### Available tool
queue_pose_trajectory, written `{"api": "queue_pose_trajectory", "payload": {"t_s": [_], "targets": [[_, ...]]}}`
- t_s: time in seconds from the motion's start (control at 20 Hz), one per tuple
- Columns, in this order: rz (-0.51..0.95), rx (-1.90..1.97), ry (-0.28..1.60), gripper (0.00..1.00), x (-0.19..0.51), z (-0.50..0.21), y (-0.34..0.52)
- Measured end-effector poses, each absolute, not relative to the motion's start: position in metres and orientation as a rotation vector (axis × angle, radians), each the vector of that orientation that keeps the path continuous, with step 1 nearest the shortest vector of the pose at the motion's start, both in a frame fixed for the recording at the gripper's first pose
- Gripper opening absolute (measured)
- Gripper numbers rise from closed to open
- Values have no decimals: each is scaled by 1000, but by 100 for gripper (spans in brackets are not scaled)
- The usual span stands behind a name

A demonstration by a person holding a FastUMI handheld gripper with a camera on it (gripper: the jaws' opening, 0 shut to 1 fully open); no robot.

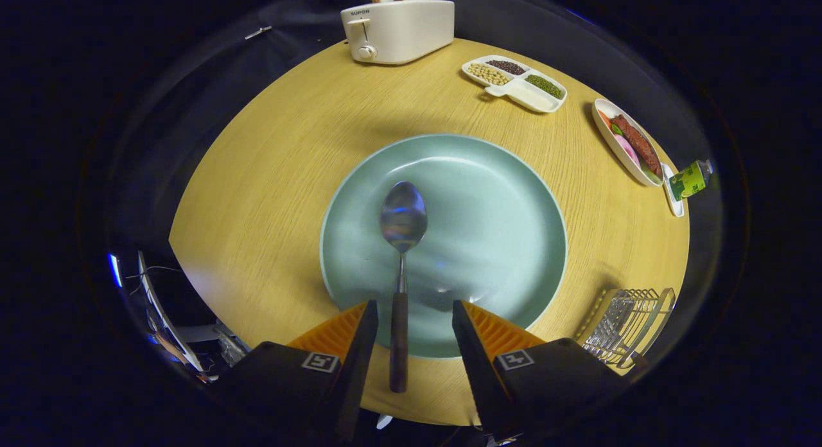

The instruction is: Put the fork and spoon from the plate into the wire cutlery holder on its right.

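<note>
Spoon on the plate, its handle between the spread fingers of the claw.

The claw (411, 318) stands apart, its fingers on either side of the dark handle of the spoon (402, 241) without touching it. The spoon lies alone on the pale green plate (501, 241), bowl toward the plate's middle, handle end past the plate's near rim over the round wooden worktop (270, 196). Right of the plate sits the wire cutlery holder (632, 322); I cannot tell what it holds. Beyond the plate: a toaster (398, 31) with bread slices in its slots, a divided dish (517, 82) with beans and seeds, and an oval dish (626, 142) with sausage and vegetables.
</note>
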State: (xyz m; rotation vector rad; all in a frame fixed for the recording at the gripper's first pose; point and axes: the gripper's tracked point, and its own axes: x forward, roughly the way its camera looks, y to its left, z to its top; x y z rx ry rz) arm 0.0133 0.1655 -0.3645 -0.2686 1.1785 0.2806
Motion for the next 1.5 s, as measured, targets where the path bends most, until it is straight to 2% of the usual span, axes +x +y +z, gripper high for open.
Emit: {"api": "queue_pose_trajectory", "payload": {"t_s": [0.05, 0.15, 0.25, 0.3, 0.4, 0.5, 0.55, 0.9, 1.15, 1.5], "targets": [[284, -268, 1182, 69, 14, -365, 166], [281, -271, 1188, 68, 14, -367, 165], [294, -261, 1216, 60, 12, -374, 168], [304, -270, 1227, 54, 11, -377, 168], [326, -290, 1232, 36, 12, -381, 170], [303, -287, 1242, 30, 12, -385, 167], [304, -258, 1237, 16, 13, -383, 168], [382, -161, 1231, 6, 11, -379, 170], [377, -114, 1210, 6, 9, -352, 155], [401, -112, 1175, 6, -23, -272, 93]]}}
